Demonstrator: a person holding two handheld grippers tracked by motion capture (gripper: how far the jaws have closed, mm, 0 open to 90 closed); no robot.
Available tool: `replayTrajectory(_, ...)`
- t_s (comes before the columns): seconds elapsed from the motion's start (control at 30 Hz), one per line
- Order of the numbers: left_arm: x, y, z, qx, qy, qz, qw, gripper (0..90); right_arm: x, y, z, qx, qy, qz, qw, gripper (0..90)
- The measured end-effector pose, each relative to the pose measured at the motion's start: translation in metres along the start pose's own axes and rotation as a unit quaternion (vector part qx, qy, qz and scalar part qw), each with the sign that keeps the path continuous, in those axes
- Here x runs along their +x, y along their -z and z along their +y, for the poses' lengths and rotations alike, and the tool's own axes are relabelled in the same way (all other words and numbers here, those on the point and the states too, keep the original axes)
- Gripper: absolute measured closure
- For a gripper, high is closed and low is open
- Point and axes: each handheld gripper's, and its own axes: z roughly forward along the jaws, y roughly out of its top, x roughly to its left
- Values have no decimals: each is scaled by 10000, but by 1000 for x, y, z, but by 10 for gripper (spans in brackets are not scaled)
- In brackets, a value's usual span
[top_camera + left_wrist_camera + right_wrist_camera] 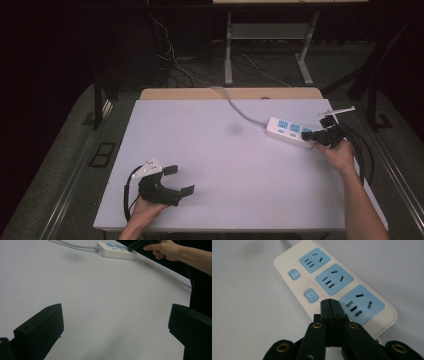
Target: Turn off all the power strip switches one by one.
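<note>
A white power strip (290, 131) with three blue sockets lies at the table's right side, also seen in the left gripper view (115, 251) and close up in the right gripper view (332, 280). My right gripper (330, 302) is shut with nothing between its jaws. Its tips sit over the strip's white edge, beside the nearest socket and in line with two blue switches (310, 295). Whether they touch the strip I cannot tell. From above, the right gripper (306, 136) points left at the strip. My left gripper (180, 180) rests open at the front left (116, 325), holding nothing.
The strip's grey cord (235, 107) runs back over the table's far edge. Black cables (362, 147) trail from the right gripper along the right edge of the tabletop (215, 150). Beyond the table stand a desk frame and loose floor wires (175, 60).
</note>
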Motion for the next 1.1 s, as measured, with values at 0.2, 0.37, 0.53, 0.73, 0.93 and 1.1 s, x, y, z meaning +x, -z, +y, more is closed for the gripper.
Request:
replayTrajectory(0.2, 1, 0, 0, -6, 4, -2, 10000, 0, -4, 0, -4, -124, -156, 126, 9997, 900)
replayTrajectory(0.37, 1, 0, 0, -2, 5, 3, 10000, 0, -4, 1, -4, -138, -188, 141, 9996, 900)
replayTrajectory(0.53, 2, 0, 0, 6, 26, 9, 10000, 0, -1, 1, -3, -104, -101, 48, 9999, 900)
replayTrajectory(0.73, 2, -1, 0, 27, 23, 3, 10000, 0, 3, 5, 3, 51, 33, 8, 10000, 900)
replayTrajectory(0.93, 2, 0, 0, 13, 42, 2, 10000, 0, 6, 9, 10, 107, 50, 81, 9999, 900)
replayTrajectory(1.1, 2, 0, 0, 6, 46, 3, 10000, 0, 10, 14, 19, 115, 113, 125, 9998, 900)
